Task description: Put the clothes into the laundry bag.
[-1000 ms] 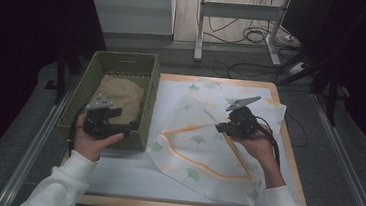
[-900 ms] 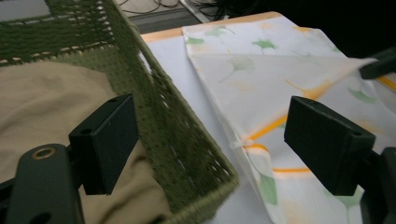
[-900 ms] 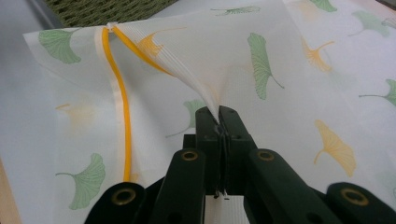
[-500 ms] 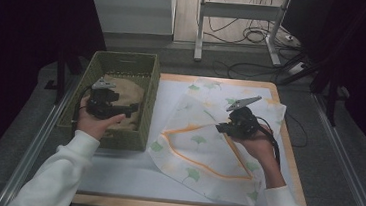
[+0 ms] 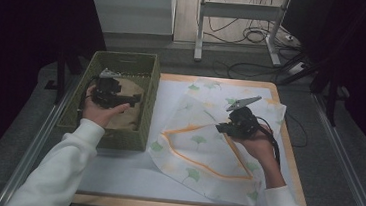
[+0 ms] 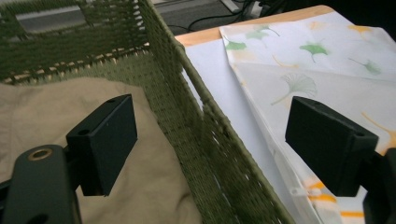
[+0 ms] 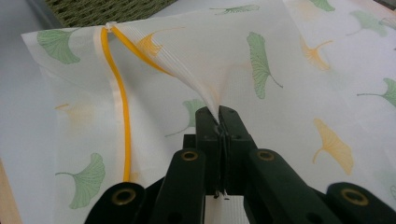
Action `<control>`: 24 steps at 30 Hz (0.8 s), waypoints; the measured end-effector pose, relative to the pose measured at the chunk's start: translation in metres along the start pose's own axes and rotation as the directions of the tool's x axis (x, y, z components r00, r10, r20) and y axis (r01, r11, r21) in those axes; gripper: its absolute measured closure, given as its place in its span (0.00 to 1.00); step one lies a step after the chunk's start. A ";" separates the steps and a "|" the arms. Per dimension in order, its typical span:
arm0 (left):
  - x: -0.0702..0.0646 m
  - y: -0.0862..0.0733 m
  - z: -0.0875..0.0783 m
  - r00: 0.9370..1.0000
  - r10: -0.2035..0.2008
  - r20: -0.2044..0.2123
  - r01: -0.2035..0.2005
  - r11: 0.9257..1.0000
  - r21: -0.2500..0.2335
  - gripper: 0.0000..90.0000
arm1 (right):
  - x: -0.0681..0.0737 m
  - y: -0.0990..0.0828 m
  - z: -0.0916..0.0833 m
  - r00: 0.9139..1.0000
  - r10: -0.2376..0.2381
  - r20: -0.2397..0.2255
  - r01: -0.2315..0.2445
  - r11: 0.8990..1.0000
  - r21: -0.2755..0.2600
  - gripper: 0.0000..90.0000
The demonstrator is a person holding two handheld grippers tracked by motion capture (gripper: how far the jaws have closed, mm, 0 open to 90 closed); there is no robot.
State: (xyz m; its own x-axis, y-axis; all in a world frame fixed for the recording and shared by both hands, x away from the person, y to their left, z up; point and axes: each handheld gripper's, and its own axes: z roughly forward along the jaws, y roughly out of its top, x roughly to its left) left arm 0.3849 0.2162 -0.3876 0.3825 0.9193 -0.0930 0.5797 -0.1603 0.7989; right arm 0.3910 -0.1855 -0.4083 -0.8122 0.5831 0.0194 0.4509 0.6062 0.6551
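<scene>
1. High view: the right gripper (image 5: 225,128) sits over the middle of the leaf-print bag (image 5: 202,145), jaws closed on a pinch of its top layer, with the fabric pulled up into a small peak at the tips. The bag spreads out on all sides of that gripper, flat on the table (image 5: 286,157).
2. High view: the left gripper (image 5: 130,97) hangs over the green woven basket (image 5: 124,60), well apart from the bag, which lies off past the basket's wall toward the other hand. A tan cloth (image 5: 124,120) lies in the basket below it.
3. Left gripper view: both black jaws stand wide apart with nothing between the pads. The tan cloth (image 6: 42,107) lies under one jaw, the basket wall (image 6: 205,135) runs between the two, and the bag (image 6: 327,60) lies beyond the wall under the other jaw. That wall stands between this gripper and the bag.
4. Right gripper view: the jaws are pressed together on a fold of the bag (image 7: 224,60), which rises from the tips as a taut, pleated cone. The bag is thin, white, slightly see-through mesh, printed with green and yellow ginkgo leaves. An orange zip line (image 7: 122,107) runs down the side of the jaws, its end near the basket's corner (image 7: 102,9) far ahead.
</scene>
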 end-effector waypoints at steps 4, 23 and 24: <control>0.001 0.005 0.006 1.000 0.004 -0.011 -0.004 1.000 0.003 0.18 | 0.000 0.000 0.000 1.000 0.000 -0.003 0.000 1.000 -0.001 0.96; 0.032 0.008 0.048 0.994 -0.057 -0.091 0.066 0.994 0.090 0.18 | -0.001 -0.001 0.000 1.000 0.005 0.002 -0.005 1.000 0.002 0.96; 0.033 0.008 0.050 0.994 -0.056 -0.097 0.065 0.993 0.093 0.18 | -0.001 -0.001 0.000 1.000 0.001 0.003 -0.001 1.000 -0.001 0.96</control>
State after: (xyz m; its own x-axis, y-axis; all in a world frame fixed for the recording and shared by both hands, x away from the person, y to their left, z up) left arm 0.4383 0.2269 -0.4142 0.2776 0.9574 -0.0796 0.6682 -0.1328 0.7321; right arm 0.3913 -0.1860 -0.4091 -0.8107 0.5852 0.0184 0.4517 0.6052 0.6555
